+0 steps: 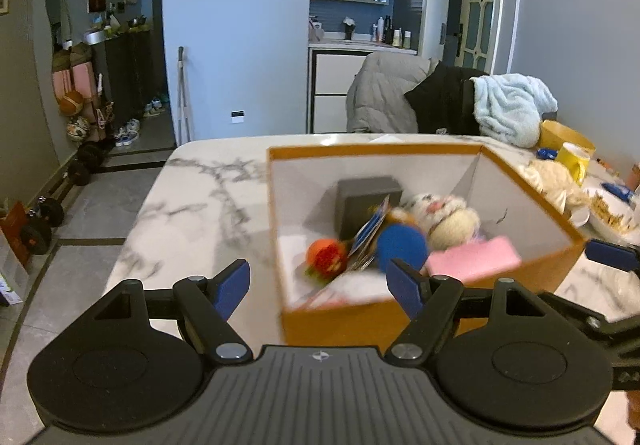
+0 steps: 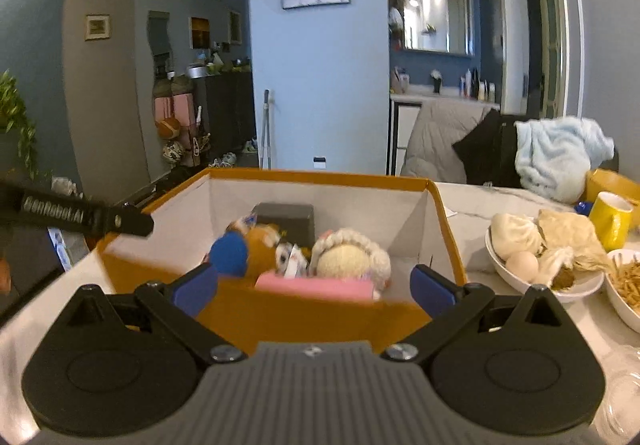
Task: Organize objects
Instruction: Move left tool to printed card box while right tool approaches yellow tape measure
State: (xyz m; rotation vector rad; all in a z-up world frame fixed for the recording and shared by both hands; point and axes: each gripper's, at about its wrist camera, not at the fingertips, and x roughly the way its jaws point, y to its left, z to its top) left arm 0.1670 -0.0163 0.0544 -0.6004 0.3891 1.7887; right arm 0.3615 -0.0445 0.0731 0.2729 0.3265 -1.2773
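Note:
An orange box [image 1: 344, 325] [image 2: 304, 319] with a white inside stands on the marble table [image 1: 200, 205]. It holds a dark grey case [image 1: 366, 197], a blue ball [image 1: 402, 245] [image 2: 229, 253], an orange-red toy [image 1: 326, 257], a cream plush [image 1: 448, 223] [image 2: 350, 257] and a pink block [image 1: 472, 259] [image 2: 316, 287] by the near wall. My left gripper [image 1: 320, 285] is open, with the box's near left corner between its fingers. My right gripper [image 2: 314, 287] is open and spans the near wall. One of its blue fingers [image 1: 608, 255] shows beside the box's right side.
Right of the box stand a bowl of buns and an egg [image 2: 532, 257], a bowl of fries [image 2: 628, 289] and a yellow mug [image 2: 610, 221] [image 1: 574, 161]. Chairs draped with coats and a pale blue blanket [image 1: 508, 109] stand behind. The table's left edge drops to a floor with dumbbells [image 1: 44, 221].

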